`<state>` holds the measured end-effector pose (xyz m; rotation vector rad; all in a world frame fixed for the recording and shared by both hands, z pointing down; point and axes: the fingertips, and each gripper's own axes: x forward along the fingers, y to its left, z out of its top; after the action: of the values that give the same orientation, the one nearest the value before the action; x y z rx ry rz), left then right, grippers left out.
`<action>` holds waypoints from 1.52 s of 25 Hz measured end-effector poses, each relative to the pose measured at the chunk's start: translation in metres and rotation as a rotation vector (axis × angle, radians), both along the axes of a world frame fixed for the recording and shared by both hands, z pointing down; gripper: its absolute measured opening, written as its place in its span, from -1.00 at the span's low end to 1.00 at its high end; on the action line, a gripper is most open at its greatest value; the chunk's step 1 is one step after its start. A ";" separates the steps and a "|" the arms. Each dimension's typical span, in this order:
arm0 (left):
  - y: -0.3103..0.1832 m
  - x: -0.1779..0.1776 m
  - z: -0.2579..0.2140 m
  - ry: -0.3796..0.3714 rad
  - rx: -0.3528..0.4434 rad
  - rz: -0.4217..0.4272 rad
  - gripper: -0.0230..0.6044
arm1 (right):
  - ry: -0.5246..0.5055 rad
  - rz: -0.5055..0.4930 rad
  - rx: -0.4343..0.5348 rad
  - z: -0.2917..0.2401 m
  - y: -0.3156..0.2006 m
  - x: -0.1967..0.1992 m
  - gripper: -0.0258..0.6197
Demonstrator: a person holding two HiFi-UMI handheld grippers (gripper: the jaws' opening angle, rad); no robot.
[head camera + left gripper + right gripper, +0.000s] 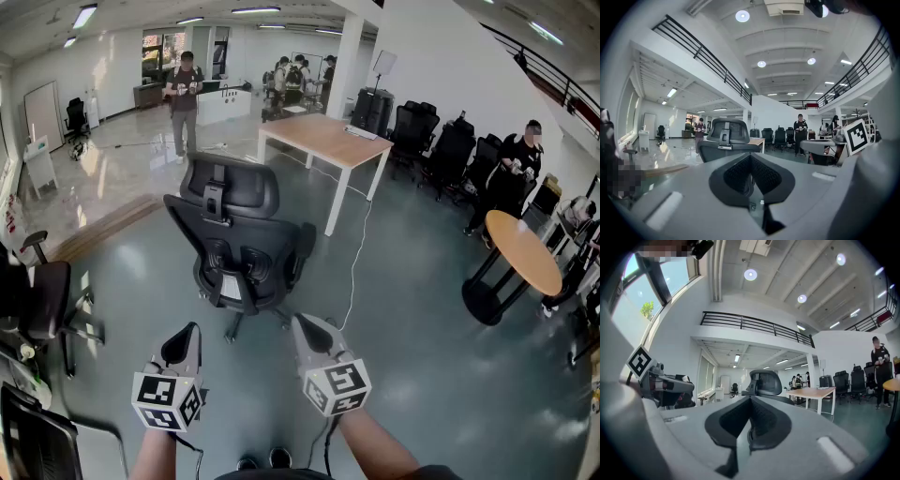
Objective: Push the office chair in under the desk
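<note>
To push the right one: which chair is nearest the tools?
The black chair with the headrest, alone mid-floor straight ahead; the others stand at the room's edges.

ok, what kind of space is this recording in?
Probably a large open office or lab hall: wooden desk, row of black office chairs along the wall, railed mezzanine above.

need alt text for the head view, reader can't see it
A black mesh-backed office chair stands on a grey floor, back to the camera, apart from a light wooden desk with white legs beyond it. The left gripper and right gripper, both grey and shut, point at the chair without touching it.
</note>
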<state>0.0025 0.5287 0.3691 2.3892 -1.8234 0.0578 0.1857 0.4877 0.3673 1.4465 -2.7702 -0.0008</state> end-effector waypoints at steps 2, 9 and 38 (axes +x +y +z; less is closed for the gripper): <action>0.001 -0.002 0.001 0.003 -0.002 -0.006 -0.87 | -0.010 -0.015 -0.008 0.002 0.002 -0.005 -0.95; 0.008 0.004 0.004 -0.008 -0.006 -0.004 -0.87 | -0.013 -0.034 -0.002 0.001 0.005 -0.006 -0.95; -0.007 0.029 0.014 -0.015 -0.027 -0.004 -0.87 | -0.145 -0.022 -0.025 0.009 -0.023 0.033 -0.95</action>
<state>0.0312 0.5215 0.3834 2.3736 -1.8218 0.0997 0.2191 0.4644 0.3762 1.4658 -2.8883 0.1431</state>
